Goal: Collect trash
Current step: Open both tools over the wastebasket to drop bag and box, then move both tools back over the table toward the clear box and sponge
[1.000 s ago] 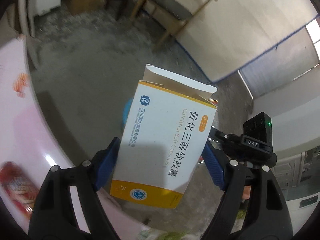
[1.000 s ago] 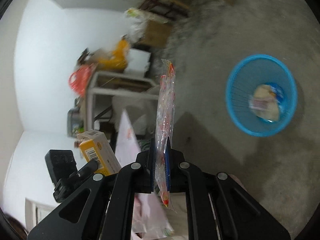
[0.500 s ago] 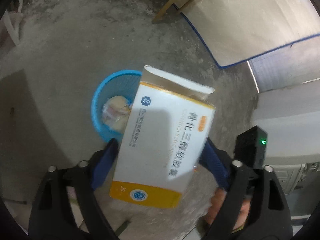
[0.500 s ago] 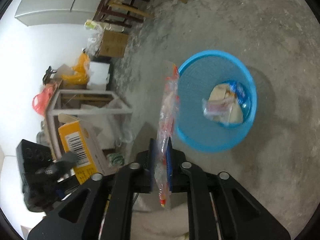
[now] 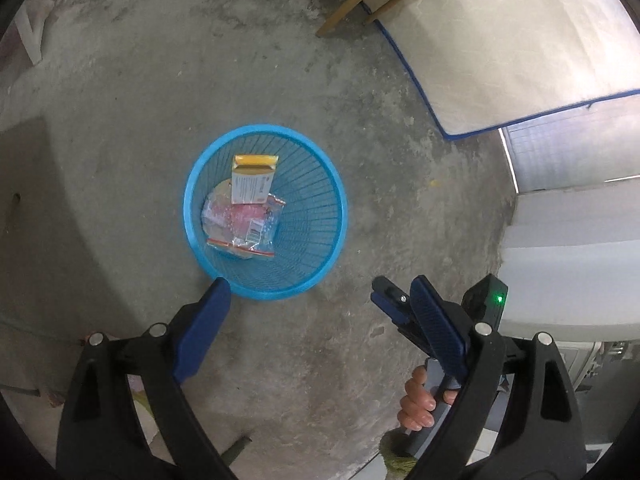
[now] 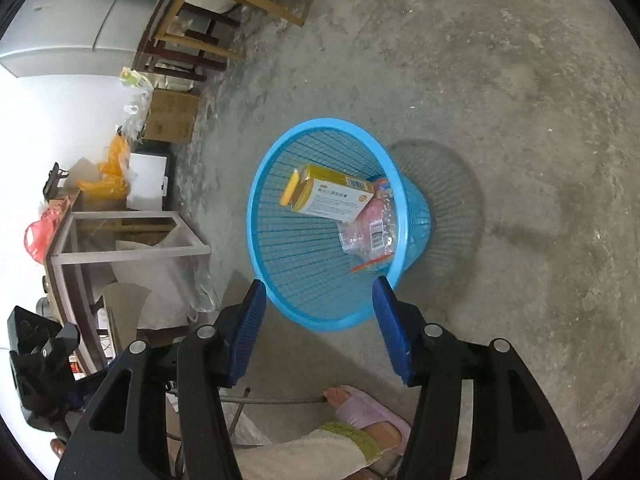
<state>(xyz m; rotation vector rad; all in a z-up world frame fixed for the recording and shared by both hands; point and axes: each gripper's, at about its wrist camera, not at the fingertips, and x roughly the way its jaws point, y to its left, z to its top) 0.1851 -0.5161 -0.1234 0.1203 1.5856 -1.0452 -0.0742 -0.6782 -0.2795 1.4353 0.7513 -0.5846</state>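
- With both tools hanging above the blue basket [image 5: 338,216], nothing is gripped: left gripper [image 5: 320,312] has its jaws spread wide, right gripper [image 6: 318,312] likewise spread, only air between the blue pads.
- Trash sits inside the basket: medicine box [image 5: 251,182] lies against the mesh wall on the far side in the left view, clear snack wrapper [image 5: 246,226] lies flat on the basket bottom, just under and touching the box's lower end.
- Box long axis: runs down the basket wall from rim toward bottom, tilted, not flat; yellow opened-flap end points up toward the rim, white printed end points down at the wrapper. In the right view the same box [image 6: 330,198] reads as lying across, flap end toward the left wall.
- Wrapper [image 6: 370,232] long axis: roughly across the basket floor in the left view; crumpled, so the direction is loose.
- Risk: the basket is light mesh on a bare concrete floor [image 5: 120,80]; a low jaw swinging away could likely clip the near rim and tip or slide it, spilling contents.
- Risk: the right gripper shows in the left view [image 5: 394,302] close beside the left tool; careless retreat could knock them together.
- Risk: the person's slippered foot [image 6: 368,412] stands near the basket; a step could kick it.
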